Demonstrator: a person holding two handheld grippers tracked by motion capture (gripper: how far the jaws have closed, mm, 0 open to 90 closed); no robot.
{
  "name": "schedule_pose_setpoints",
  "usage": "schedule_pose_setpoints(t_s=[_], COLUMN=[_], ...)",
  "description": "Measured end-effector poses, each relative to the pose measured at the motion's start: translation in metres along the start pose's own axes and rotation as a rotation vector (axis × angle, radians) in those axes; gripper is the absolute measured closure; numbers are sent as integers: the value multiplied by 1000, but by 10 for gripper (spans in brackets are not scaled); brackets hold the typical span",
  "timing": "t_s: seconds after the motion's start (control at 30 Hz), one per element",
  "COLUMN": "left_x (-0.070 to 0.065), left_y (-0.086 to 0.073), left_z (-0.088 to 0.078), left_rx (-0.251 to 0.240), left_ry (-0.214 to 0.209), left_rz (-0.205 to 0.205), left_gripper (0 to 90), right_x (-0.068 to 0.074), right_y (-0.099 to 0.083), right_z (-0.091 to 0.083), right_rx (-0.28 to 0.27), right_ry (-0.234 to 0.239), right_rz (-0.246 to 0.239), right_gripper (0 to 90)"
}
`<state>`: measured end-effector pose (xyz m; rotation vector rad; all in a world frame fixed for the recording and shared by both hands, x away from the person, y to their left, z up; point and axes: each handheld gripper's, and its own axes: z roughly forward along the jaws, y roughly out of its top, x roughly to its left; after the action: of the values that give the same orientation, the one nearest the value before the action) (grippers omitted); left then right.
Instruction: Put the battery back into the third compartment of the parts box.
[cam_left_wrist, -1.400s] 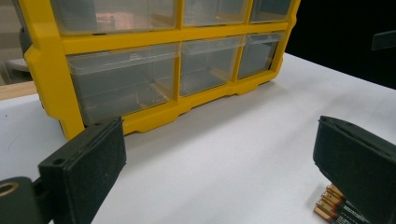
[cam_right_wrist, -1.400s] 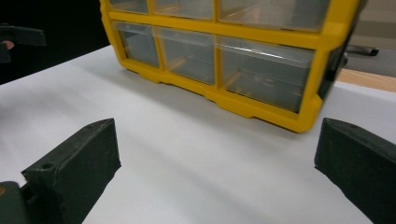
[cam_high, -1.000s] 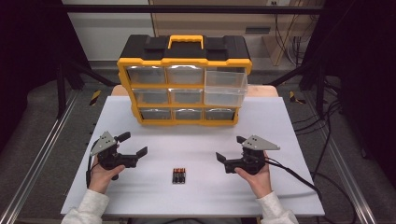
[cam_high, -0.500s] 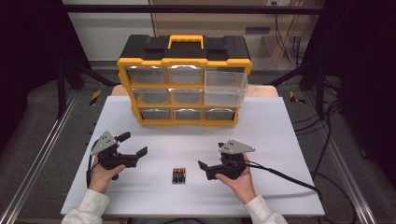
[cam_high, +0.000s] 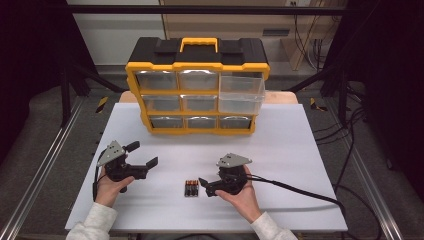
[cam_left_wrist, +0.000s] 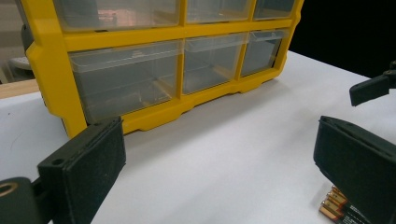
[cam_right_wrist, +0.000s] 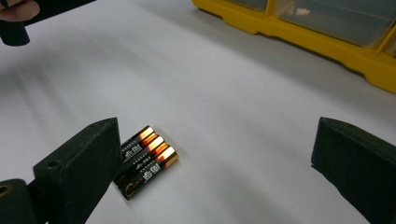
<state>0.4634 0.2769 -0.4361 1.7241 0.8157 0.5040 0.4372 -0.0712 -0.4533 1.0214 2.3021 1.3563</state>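
Note:
Three black-and-gold batteries (cam_high: 191, 188) lie side by side on the white table near its front edge. My right gripper (cam_high: 205, 186) is open just to their right, low over the table. In the right gripper view the batteries (cam_right_wrist: 144, 158) lie beside the left jaw, and the open right gripper (cam_right_wrist: 219, 172) holds nothing. My left gripper (cam_high: 142, 155) is open and empty, off to the batteries' left. In the left gripper view the batteries (cam_left_wrist: 334, 205) peek out beside the right jaw of the open left gripper (cam_left_wrist: 219, 168).
A yellow and black drawer organizer (cam_high: 197, 85) stands at the back of the white table (cam_high: 300, 150). Its upper right clear drawer (cam_high: 241, 92) is pulled out. A black cable (cam_high: 300, 190) trails right from the right gripper. Metal rails flank the table.
My right gripper has moved left across the table and now sits right beside the batteries. The left gripper has stayed where it was.

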Motion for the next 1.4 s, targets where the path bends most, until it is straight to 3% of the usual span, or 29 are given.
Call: schedule_pose_setpoints(t_s=[0.4, 0.63, 0.93, 1.17, 1.4], left_x=[0, 0, 1, 0, 0], left_y=[0, 0, 0, 0, 0], left_z=[0, -1, -1, -1, -1], left_rx=[2, 1, -2, -3, -4], left_ry=[2, 2, 5, 7, 7], left_rz=[1, 3, -1, 0, 1], left_gripper=[18, 20, 21, 22, 23], right_x=[19, 23, 23, 25, 25], right_y=[-6, -13, -18, -16, -17], right_z=[29, 40, 41, 37, 39], right_rx=[86, 139, 177, 190, 204], right_ry=[16, 19, 44, 75, 71], right_rz=[-20, -24, -46, -44, -36], right_gripper=[64, 117, 270, 460, 528])
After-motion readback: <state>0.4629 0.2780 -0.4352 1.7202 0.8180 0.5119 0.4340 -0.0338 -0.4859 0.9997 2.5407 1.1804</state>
